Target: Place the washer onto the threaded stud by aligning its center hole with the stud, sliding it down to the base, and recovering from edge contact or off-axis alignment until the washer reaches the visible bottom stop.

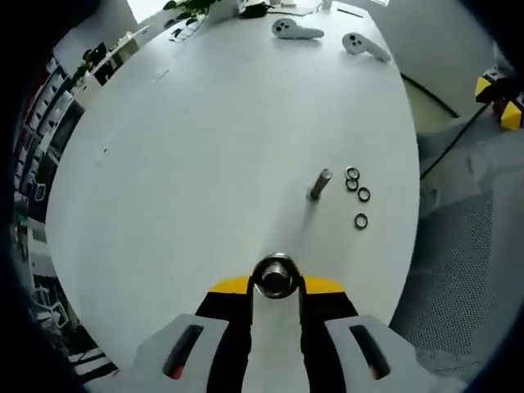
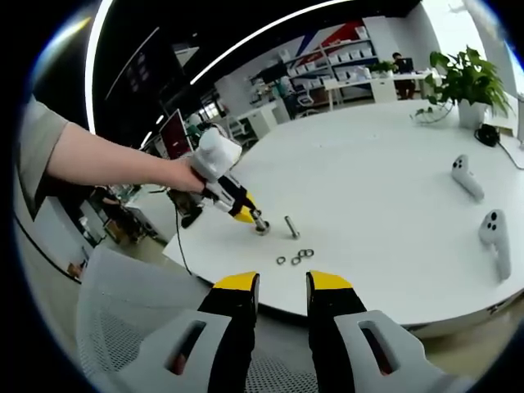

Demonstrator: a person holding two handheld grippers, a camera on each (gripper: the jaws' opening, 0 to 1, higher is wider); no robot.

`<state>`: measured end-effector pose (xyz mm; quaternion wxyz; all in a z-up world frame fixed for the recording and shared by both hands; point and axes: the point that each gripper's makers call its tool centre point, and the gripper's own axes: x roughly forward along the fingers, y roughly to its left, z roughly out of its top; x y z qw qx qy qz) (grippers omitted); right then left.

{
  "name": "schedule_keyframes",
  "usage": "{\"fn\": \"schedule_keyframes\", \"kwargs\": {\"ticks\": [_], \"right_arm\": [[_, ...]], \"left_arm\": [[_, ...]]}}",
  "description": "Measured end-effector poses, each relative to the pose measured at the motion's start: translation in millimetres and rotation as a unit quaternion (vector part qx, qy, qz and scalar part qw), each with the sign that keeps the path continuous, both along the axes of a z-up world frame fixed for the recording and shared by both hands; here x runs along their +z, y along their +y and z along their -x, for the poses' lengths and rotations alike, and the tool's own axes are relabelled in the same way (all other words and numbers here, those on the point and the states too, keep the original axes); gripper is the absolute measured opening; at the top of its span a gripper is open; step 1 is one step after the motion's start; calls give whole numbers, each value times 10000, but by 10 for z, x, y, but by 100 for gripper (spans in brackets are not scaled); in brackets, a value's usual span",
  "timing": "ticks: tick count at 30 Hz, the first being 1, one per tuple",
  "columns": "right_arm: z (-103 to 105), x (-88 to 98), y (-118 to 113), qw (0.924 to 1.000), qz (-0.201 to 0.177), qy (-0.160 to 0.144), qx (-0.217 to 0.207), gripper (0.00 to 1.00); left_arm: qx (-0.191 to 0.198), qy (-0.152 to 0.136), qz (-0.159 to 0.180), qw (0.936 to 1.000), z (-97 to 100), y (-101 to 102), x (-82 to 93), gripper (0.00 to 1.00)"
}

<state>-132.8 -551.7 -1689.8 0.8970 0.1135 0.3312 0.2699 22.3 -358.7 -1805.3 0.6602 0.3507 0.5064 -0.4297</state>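
A short threaded stud (image 1: 319, 184) stands on the white table (image 1: 205, 147), and several small dark washers (image 1: 358, 195) lie loose just to its right. My left gripper (image 1: 276, 282) is shut on a round metal piece (image 1: 275, 276), held low over the table a little short of the stud. In the right gripper view a person's hand holds that left gripper (image 2: 260, 225) just left of the stud (image 2: 291, 227), with the washers (image 2: 296, 259) in front of it. My right gripper (image 2: 282, 282) is open and empty, off the table's near edge.
Two white hand controllers (image 1: 296, 30) (image 1: 364, 45) lie at the far end of the table; they are the controllers (image 2: 467, 176) (image 2: 495, 233) on the right. A grey mesh chair (image 2: 123, 327) stands by the table edge. A potted plant (image 2: 463, 78) sits at the far side.
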Motion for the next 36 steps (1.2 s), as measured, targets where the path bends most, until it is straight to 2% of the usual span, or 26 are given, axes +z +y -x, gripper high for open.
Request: {"fn": "schedule_keyframes", "kwargs": {"ticks": [9,18,24,28,30,32,36], "right_arm": [[3,-3,-4,10000,7,11,-6,26],[13,-10,5,10000,18,33,43,25],[16,-10,11,10000,22,27,66,25],[20,-21,12,9999,43,43,97,25],[20,-24,14,9999,40,57,97,25],[23,-28,11,9999,47,69,95,25],[18,-21,3,10000,32,57,64,25]], "left_arm": [[-59,90,-322,9994,-7,-4,-231,19],[-64,132,-464,9988,16,-21,-295,19],[86,167,-445,9988,-8,-14,-310,20],[-36,87,-475,9988,-10,-15,-326,21],[97,127,-387,9991,11,-27,-314,22],[417,244,-225,9986,22,-38,-324,26],[546,40,-208,9983,-64,19,-264,31]]}}
